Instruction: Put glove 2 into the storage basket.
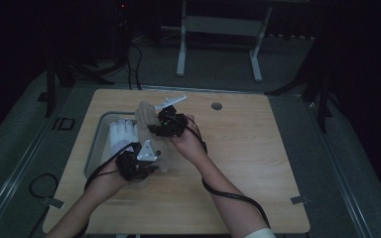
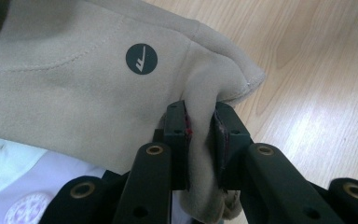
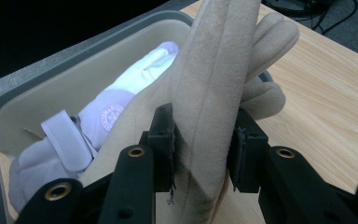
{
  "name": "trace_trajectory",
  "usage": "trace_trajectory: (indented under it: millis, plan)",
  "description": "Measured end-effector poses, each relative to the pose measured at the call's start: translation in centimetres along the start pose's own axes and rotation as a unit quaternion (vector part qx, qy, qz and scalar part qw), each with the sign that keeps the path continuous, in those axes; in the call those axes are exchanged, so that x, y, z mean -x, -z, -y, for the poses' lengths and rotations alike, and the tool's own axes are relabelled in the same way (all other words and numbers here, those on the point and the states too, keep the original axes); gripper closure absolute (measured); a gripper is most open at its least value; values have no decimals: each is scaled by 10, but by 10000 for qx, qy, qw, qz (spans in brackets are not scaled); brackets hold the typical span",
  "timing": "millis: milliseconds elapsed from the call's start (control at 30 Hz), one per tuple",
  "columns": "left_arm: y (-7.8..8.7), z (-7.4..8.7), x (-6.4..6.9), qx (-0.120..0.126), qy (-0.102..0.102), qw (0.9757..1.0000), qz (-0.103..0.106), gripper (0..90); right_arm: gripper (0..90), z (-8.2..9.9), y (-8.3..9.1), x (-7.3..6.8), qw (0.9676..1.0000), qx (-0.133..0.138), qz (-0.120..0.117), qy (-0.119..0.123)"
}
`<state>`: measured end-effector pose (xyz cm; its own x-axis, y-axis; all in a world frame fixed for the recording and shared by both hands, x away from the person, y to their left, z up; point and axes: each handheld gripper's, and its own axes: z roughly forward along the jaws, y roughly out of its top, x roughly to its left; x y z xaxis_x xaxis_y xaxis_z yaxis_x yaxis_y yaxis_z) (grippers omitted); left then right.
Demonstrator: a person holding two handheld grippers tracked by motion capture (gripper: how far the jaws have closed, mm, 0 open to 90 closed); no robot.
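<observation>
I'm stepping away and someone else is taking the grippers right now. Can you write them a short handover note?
Left gripper: shut on the cuff end of the beige glove.
Right gripper: shut on the same glove's finger end.
The glove is held between both grippers, over the near edge of the grey bin set into the wooden table.
Done: a white glove already lies in the bin.
Left: probably bring the beige glove over the bin, open both grippers, and drop it beside the white one.
</observation>
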<state>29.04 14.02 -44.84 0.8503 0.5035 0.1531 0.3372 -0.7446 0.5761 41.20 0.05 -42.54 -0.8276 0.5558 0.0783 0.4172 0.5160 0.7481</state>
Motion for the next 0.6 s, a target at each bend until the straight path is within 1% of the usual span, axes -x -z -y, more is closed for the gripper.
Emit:
trace_trajectory:
  millis: [200,433,600]
  plan:
    - [11,15,-7,-17,139,9998,-122,779,662,-15,-16,-12,9999,-33,-104,71]
    - [25,40,-17,-31,412,9989,-240,779,662,-33,-38,-31,9995,-47,-245,188]
    - [32,54,-22,-102,530,9981,-301,779,661,-41,-53,-44,9990,-70,-344,260]
